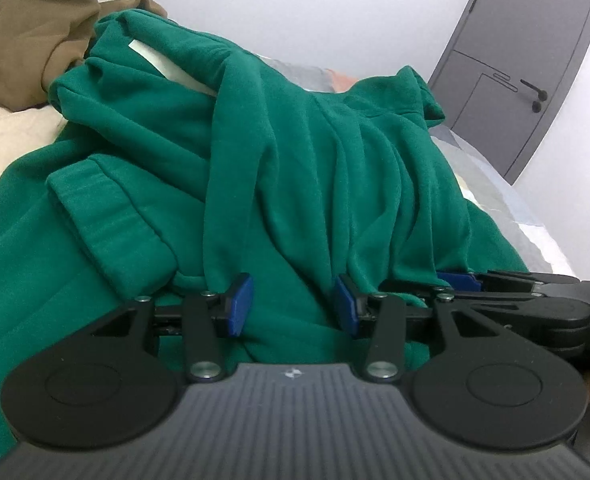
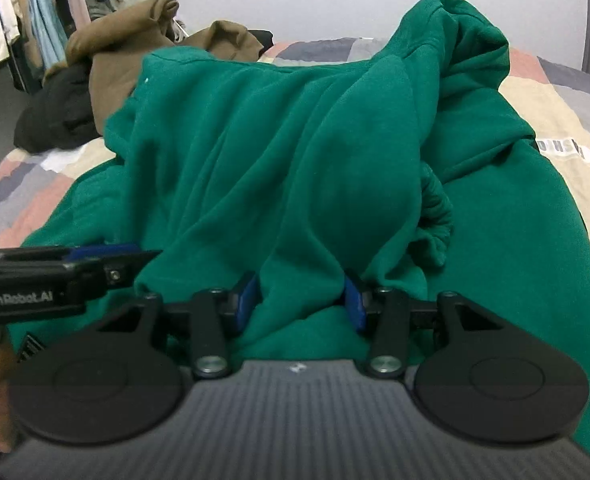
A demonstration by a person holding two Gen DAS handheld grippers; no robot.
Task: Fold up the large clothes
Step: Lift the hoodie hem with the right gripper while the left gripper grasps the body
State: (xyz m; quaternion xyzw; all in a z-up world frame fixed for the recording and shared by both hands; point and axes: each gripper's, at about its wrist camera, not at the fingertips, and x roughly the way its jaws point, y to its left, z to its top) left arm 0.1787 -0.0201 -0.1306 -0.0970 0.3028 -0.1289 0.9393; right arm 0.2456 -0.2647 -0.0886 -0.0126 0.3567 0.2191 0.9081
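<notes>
green sweatshirt (image 1: 295, 168) | bunched between pads | left hand-held gripper (image 1: 293, 306)

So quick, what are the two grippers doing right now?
Left gripper: half open, green garment between its jaws, grip unclear.
Right gripper: half open, green fabric bunched between, grip unclear.

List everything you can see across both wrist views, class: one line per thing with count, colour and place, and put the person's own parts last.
Sweatshirt: one, green, heaped on the bed, bunched between both grippers' pads.
Garment: one, brown, behind the sweatshirt.
Dark garment: one, black, beside the brown one.
Bed cover: one, patchwork of beige, grey and pink, under everything.
Hanging clothes: several, mixed colours, far left of the right wrist view.
Door: one, grey, right of the left wrist view.
Left gripper: one, black, blue pads.
Right gripper: one, black, blue pads.
</notes>
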